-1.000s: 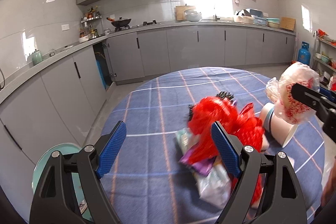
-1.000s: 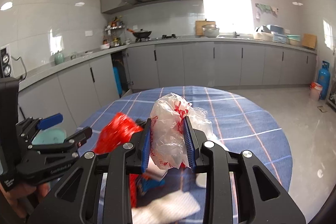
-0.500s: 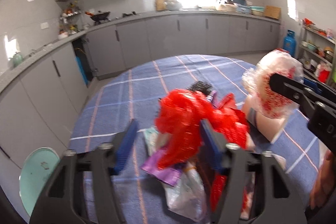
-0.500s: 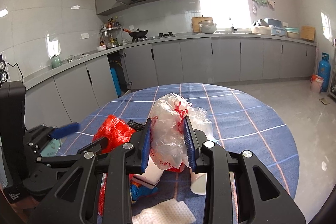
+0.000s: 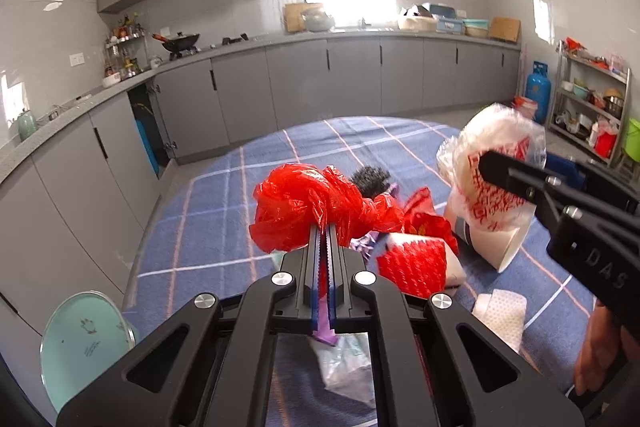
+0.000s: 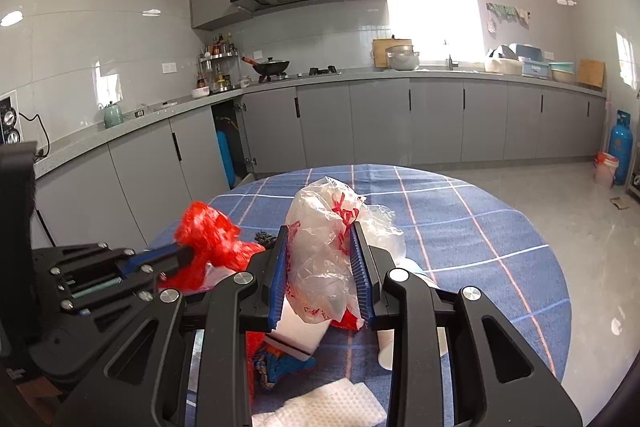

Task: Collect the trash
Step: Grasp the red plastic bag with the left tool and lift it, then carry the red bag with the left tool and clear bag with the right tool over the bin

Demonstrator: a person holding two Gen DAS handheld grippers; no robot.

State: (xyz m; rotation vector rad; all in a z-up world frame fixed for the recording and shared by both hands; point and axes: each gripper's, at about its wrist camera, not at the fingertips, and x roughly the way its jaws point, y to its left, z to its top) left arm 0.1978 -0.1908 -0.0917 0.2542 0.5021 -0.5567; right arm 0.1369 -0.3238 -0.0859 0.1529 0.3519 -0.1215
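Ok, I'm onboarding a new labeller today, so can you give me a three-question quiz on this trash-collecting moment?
1. True or false: the left gripper is shut on the red plastic bag.
2. What does the right gripper hold? A) paper cup B) clear plastic bag with red print C) napkin
3. Fill in: the trash pile lies on a blue ____ tablecloth.

Key: 1 true; 2 B, the clear plastic bag with red print; 3 checked.

Daylight is cast from the blown-out window (image 6: 434, 9); tiles are marked by glare, edges are bent and darkened by fisheye distortion.
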